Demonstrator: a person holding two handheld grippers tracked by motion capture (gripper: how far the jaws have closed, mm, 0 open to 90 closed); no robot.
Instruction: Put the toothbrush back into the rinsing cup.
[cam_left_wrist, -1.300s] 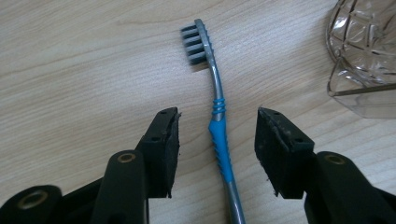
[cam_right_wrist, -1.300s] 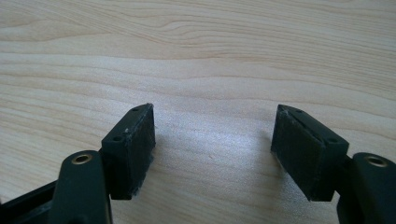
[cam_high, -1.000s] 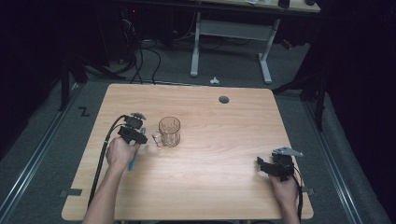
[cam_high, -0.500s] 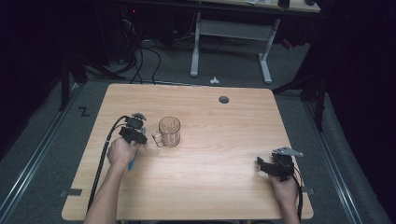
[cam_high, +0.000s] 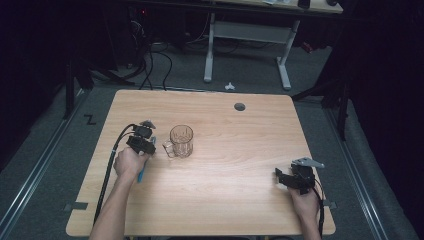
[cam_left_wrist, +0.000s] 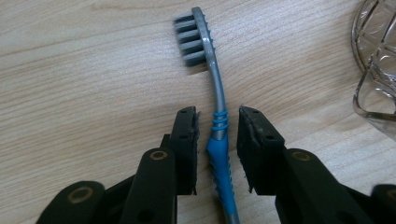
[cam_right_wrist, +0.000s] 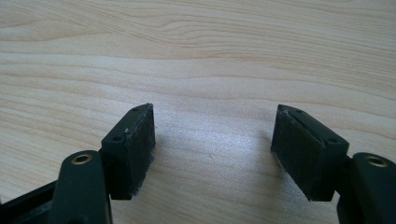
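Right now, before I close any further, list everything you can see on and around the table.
toothbrush: 1, blue and grey, flat on table, between left jaws
glass mug: 1, clear, upright, beside the toothbrush
table: 1, light wood, dark round hole near far edge
desk frame: 1, white, on floor beyond table
left gripper: 1, black, jaws just closing around toothbrush handle, small gaps left
right gripper: 1, black, open, nothing between jaws
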